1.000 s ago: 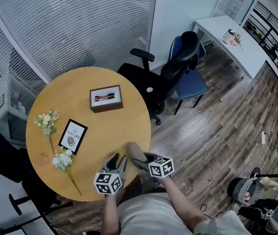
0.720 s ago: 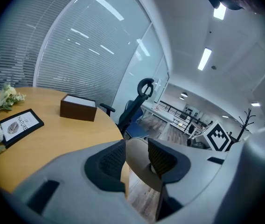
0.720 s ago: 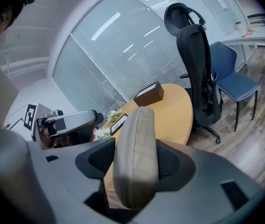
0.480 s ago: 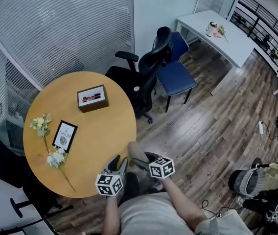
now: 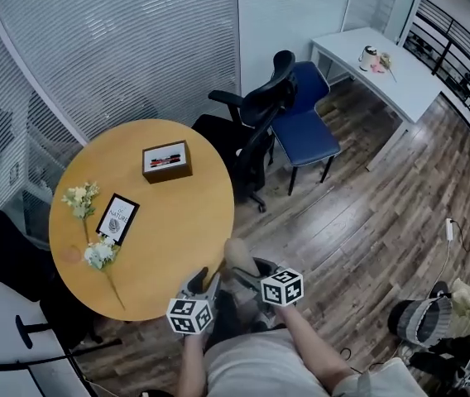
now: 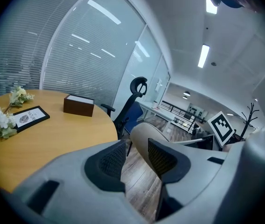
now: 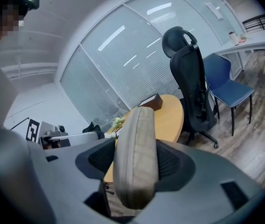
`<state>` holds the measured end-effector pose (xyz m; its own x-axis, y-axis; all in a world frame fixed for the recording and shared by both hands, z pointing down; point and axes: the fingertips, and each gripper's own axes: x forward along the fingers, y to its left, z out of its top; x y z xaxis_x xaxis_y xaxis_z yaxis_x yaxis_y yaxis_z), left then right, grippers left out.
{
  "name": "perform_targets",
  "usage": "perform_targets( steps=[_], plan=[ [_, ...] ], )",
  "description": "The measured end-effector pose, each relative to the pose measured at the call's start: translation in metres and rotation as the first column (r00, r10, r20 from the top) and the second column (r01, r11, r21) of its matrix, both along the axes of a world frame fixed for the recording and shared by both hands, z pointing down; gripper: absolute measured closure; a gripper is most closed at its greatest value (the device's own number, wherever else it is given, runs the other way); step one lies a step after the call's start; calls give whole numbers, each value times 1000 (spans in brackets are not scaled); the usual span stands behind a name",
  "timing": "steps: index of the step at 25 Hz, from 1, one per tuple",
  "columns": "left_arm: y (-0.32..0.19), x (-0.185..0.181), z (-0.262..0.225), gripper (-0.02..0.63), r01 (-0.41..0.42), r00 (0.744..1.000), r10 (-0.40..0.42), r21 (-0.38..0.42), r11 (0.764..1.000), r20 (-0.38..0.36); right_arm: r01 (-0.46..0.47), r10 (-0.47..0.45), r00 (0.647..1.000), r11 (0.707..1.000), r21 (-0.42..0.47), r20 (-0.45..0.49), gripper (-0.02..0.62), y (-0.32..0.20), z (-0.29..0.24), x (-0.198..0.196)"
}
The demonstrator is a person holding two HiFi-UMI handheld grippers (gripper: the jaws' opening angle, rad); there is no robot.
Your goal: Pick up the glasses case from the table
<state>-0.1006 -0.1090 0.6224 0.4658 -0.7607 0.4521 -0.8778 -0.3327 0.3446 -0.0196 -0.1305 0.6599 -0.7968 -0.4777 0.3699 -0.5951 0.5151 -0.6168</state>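
My right gripper (image 5: 242,268) is shut on the beige glasses case (image 5: 236,254), which stands on edge between its pads (image 7: 172,162) and sticks out past them. In the right gripper view the glasses case (image 7: 137,148) is clamped across its narrow sides. The case hangs in the air just off the near edge of the round wooden table (image 5: 177,238). My left gripper (image 5: 201,282) is beside it on the left, open, with only floor showing between its pads (image 6: 107,160). The case (image 6: 144,132) shows behind the left gripper's right pad.
On the table lie a brown box (image 5: 166,160), a framed card (image 5: 117,218) and two sprigs of flowers (image 5: 94,251). A black office chair (image 5: 251,122) and a blue chair (image 5: 305,131) stand beyond the table. A white desk (image 5: 392,64) is at the far right.
Both grippers have drawn back together from over the table's near edge, and the case has gone along in the right one. Neither gripper's jaws have changed.
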Motion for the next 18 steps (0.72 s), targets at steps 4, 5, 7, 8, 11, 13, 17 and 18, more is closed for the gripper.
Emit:
perform_targets(
  steps=[4, 5, 7, 8, 11, 13, 17, 18],
  plan=[
    [14, -1, -3, 457, 39, 999, -39, 15, 999, 1, 3, -3, 1000, 1000, -2, 29, 341, 11, -1, 6],
    [17, -1, -3, 457, 48, 999, -48, 19, 999, 0, 8, -8, 1000, 1000, 0, 29, 341, 15, -1, 8],
    [22, 1, -3, 457, 62, 998, -62, 25, 998, 0, 18, -18, 999, 1000, 3, 28, 341, 20, -1, 11],
    [24, 2, -3, 457, 65, 998, -65, 27, 998, 0, 21, -21, 999, 1000, 5, 29, 341, 22, -1, 12],
    [30, 7, -7, 457, 69, 998, -69, 40, 997, 2, 25, -26, 999, 1000, 12, 31, 341, 28, -3, 16],
    [33, 9, -11, 457, 76, 997, -76, 52, 996, 3, 31, -31, 999, 999, 21, 32, 341, 32, -7, 18],
    [38, 9, -16, 457, 79, 997, -80, 73, 994, 17, 34, -36, 999, 999, 39, 39, 341, 35, -11, 21],
    [40, 9, -17, 457, 82, 996, -84, 76, 994, 20, 34, -36, 999, 999, 42, 40, 341, 36, -12, 21]
  ],
)
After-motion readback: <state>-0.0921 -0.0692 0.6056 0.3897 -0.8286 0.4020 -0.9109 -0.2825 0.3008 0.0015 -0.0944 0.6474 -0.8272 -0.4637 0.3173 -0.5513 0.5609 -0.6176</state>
